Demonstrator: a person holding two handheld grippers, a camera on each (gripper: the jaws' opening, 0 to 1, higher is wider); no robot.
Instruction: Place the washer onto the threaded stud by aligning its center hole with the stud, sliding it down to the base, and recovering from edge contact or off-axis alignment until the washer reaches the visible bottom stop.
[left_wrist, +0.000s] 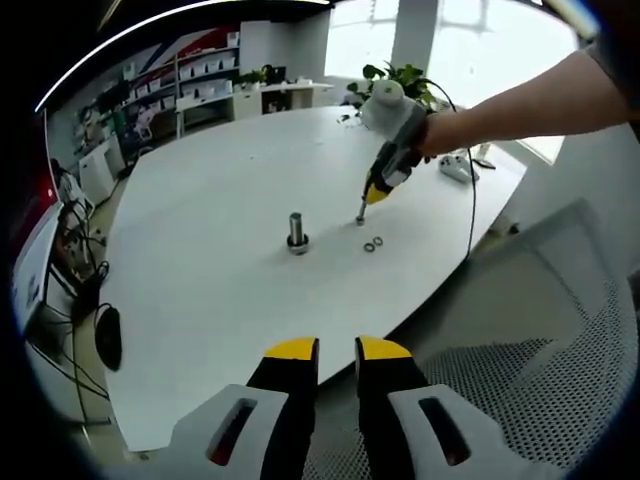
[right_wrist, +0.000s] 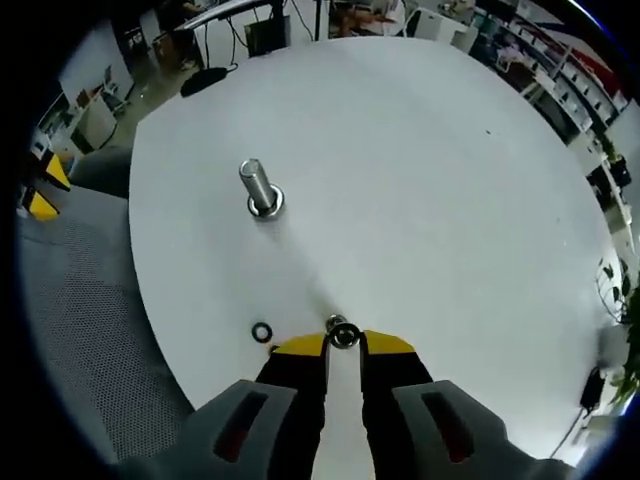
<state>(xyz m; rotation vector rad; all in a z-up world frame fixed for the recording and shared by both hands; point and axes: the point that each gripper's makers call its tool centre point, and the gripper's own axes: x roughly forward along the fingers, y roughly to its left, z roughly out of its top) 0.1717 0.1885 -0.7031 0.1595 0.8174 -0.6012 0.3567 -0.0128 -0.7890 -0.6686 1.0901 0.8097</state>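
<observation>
Up close in the right gripper view, pinched between the yellow tips of the right gripper (right_wrist: 342, 343): a washer (right_wrist: 342, 334), jaws drawn narrow around it, low over the white table (right_wrist: 420, 180). Lying flat just to the left of those tips, a second washer (right_wrist: 262, 331), apart from them. Farther up the tabletop, well clear of the held washer, standing upright on its base: the threaded stud (right_wrist: 256, 187). Seen from across the table in the left gripper view, the right gripper (left_wrist: 362, 213) angled down with its tip at the surface, two loose rings (left_wrist: 374, 243) resting just beside it and the threaded stud (left_wrist: 297, 231) off to the left, near but not touching. Held back at the table's near edge, above a mesh chair (left_wrist: 540, 370): the left gripper (left_wrist: 337, 350), jaws a narrow gap apart and gripping nothing.
</observation>
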